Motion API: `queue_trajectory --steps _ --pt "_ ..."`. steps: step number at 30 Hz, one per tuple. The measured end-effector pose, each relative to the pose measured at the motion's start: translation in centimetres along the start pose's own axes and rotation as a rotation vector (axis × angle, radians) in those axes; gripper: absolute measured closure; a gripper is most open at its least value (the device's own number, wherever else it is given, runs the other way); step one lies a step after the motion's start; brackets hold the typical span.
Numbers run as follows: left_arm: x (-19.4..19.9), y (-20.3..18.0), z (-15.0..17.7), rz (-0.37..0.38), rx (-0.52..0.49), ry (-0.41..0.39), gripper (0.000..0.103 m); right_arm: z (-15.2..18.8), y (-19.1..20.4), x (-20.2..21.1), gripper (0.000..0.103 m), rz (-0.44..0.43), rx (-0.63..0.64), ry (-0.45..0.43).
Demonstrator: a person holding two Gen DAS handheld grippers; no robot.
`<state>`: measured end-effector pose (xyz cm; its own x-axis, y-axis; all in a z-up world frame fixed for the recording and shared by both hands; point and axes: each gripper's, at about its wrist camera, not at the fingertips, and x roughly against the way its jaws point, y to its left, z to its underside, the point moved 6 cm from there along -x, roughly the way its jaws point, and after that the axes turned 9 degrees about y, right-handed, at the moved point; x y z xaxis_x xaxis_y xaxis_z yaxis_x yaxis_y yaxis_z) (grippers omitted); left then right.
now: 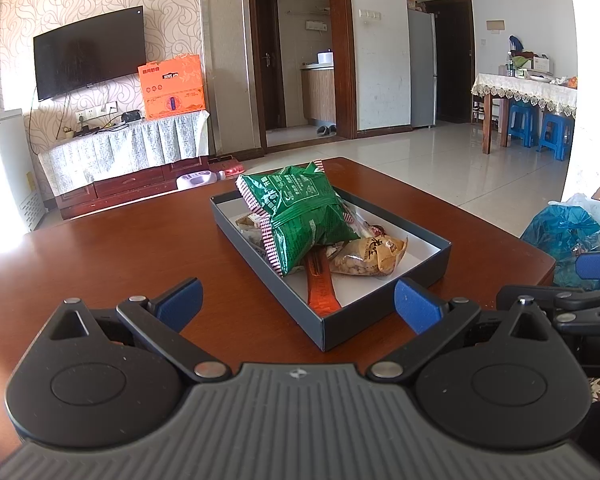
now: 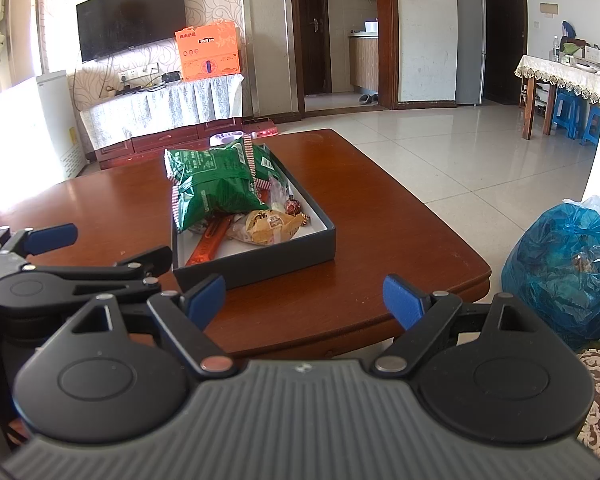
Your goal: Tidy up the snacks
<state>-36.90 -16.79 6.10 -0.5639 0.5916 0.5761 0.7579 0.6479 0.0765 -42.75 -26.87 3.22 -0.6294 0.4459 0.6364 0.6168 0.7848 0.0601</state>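
Both tongs hang spread over the near edge of the wooden table (image 1: 100, 248), with nothing between their blue pads. Seen from its own camera, the left gripper (image 1: 298, 304) has its jaws wide apart, the near corner of the dark box (image 1: 380, 316) showing in the gap between them; whether the right-hand pad touches the box wall cannot be told. Seen from the right wrist, the right gripper (image 2: 304, 300) is likewise parted wide and empty, above bare tabletop just short of the box, and the left gripper's fingers appear at the left edge of that view, also apart. The box sits on the table, open-topped, white inside, set at an angle to the table's edges. Inside it the snacks are heaped: a large green bag (image 1: 300, 216) with a red-and-white striped seam lies on top and leans over the far left wall; beneath it an orange-red stick pack (image 1: 320, 284) points toward the near corner, and a tan packet of nuts (image 1: 368, 258) lies just beside it, touching. Smaller wrapped sweets (image 2: 294, 206) sit behind the tan packet against the right wall. Off the table, at the right, a blue plastic bag (image 2: 560, 268) stands on the floor. Across the room a dark television (image 1: 90, 52) hangs on the patterned wall beside an orange carton (image 1: 172, 86)
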Motion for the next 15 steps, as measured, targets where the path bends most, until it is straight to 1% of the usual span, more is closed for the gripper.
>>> queue_trajectory --steps 3,6,9,15 --pt "-0.17 -0.05 0.11 0.004 0.002 0.003 0.0 -0.02 0.0 0.01 0.015 0.0 0.0 0.0" --pt "-0.38 0.12 0.2 0.04 0.028 0.019 0.001 0.15 -0.05 -0.02 0.015 0.0 -0.005 0.0" --pt "-0.34 0.35 0.12 0.047 0.049 0.012 0.001 0.33 0.04 -0.13 0.015 0.004 0.005 0.003" --pt "-0.29 0.35 -0.03 0.031 0.056 0.012 0.001 0.31 0.21 -0.1 0.015 0.012 0.016 0.0"
